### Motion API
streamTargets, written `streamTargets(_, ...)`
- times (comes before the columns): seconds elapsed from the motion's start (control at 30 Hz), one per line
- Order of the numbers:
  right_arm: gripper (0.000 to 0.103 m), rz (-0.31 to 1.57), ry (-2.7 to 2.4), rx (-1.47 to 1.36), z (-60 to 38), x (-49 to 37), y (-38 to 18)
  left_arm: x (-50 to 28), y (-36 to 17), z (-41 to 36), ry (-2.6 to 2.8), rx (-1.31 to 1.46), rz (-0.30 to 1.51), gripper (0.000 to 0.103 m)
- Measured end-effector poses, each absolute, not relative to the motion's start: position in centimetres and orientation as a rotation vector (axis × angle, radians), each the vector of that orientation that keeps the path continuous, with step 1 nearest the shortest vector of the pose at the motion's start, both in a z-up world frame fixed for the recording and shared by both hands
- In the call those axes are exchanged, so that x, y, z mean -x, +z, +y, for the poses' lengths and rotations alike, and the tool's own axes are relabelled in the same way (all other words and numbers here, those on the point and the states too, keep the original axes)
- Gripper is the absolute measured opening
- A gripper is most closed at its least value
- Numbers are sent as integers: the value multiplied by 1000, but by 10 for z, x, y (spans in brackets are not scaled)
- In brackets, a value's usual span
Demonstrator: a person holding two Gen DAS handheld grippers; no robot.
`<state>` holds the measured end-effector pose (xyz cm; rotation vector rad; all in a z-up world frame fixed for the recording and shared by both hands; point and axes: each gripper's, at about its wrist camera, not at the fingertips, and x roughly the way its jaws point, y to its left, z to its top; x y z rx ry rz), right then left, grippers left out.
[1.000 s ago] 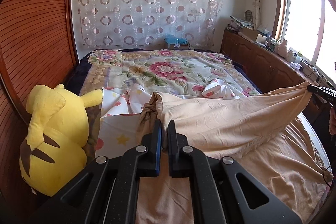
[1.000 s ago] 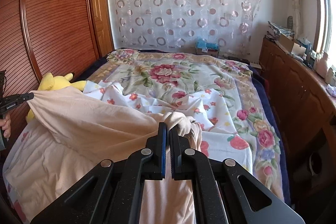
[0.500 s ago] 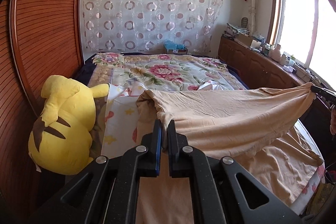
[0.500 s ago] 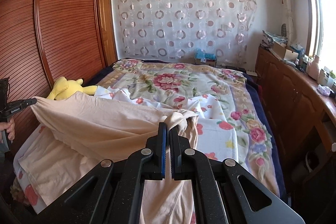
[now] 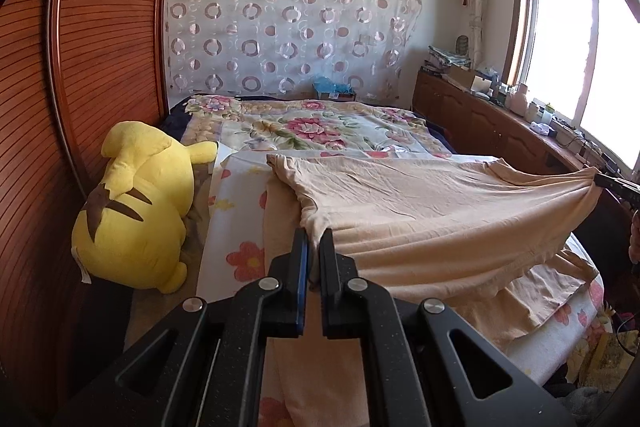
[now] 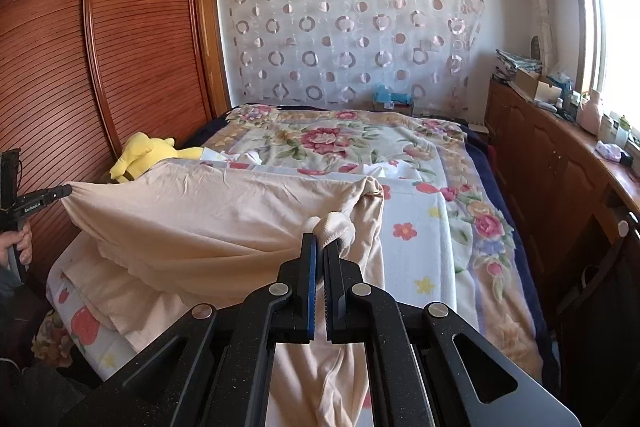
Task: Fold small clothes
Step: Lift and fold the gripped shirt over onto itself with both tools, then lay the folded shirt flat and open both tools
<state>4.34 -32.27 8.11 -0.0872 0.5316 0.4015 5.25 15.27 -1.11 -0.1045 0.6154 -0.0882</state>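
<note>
Both the left gripper and right gripper have fingers clamped on the cloth, stretched above the bed; folding looks barely begun.

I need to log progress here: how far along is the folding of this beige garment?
Early stage. Done: both grippers have a grip, the left gripper and the right gripper each shut on a corner of the beige garment. In hand: it is stretched between them above the bed, its lower part trailing on the sheet. Left: no finished fold shows; no folded pile is visible.
</note>
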Motion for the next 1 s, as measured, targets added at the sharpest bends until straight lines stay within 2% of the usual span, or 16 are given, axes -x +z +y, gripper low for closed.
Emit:
streamTargets(0.2,3,585,404,70,-335,-30,71,-43,-37,154,-77,122,687,6)
streamTargets(0.4,3,708,362,50,-338,-35,29,-41,-85,144,-65,108,810,6)
streamTargets(0.6,3,773,328,43,-338,-51,6,-38,-90,144,-64,120,821,8)
streamTargets(0.73,6,773,324,37,-336,-56,12,-37,-88,145,-53,123,808,21)
streamTargets(0.8,6,762,324,44,-337,-49,13,-36,-87,146,-57,129,801,34)
streamTargets(0.9,8,737,327,60,-336,-41,15,-36,-87,147,-63,128,804,42)
streamTargets(0.93,10,727,326,68,-336,-38,16,-36,-88,147,-63,127,811,45)
streamTargets(1.0,21,710,313,78,-336,-36,21,-37,-90,147,-63,126,815,61)
